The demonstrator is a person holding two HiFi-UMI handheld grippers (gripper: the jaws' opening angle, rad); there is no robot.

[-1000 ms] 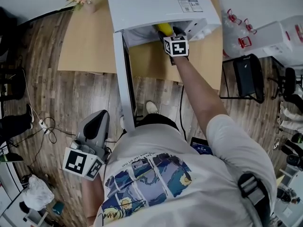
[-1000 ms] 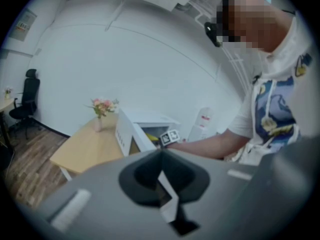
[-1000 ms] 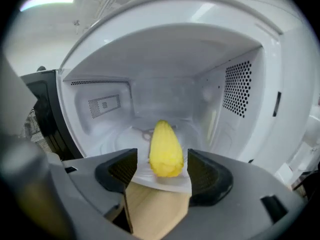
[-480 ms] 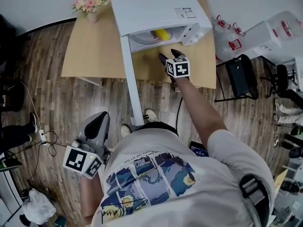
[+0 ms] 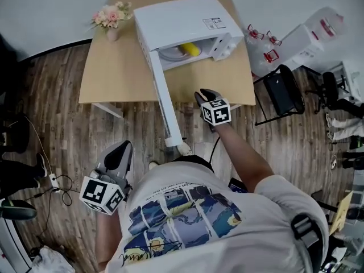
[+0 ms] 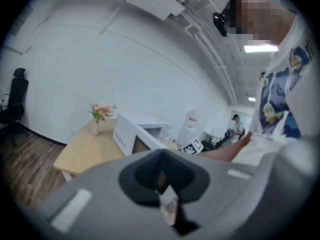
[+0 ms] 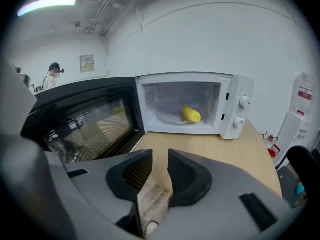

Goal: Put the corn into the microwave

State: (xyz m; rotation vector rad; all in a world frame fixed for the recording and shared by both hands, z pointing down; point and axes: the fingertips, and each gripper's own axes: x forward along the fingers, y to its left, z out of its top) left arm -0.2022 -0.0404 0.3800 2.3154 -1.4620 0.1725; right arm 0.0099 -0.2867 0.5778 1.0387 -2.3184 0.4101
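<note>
Corn (image 7: 191, 114) inside the microwave (image 7: 237, 115), straight ahead of your right gripper (image 7: 160, 170).
Your right jaws have just been closing: narrow gap, nothing between them, open door (image 7: 85, 124) to their left. Your left gripper (image 6: 161, 176) is pressed together, empty.

The right gripper (image 5: 206, 93) has pulled back out of the microwave (image 5: 182, 16) to the near edge of the table (image 5: 114, 73), its jaws just narrowing on nothing; the corn (image 5: 190, 49) now lies alone inside
</note>
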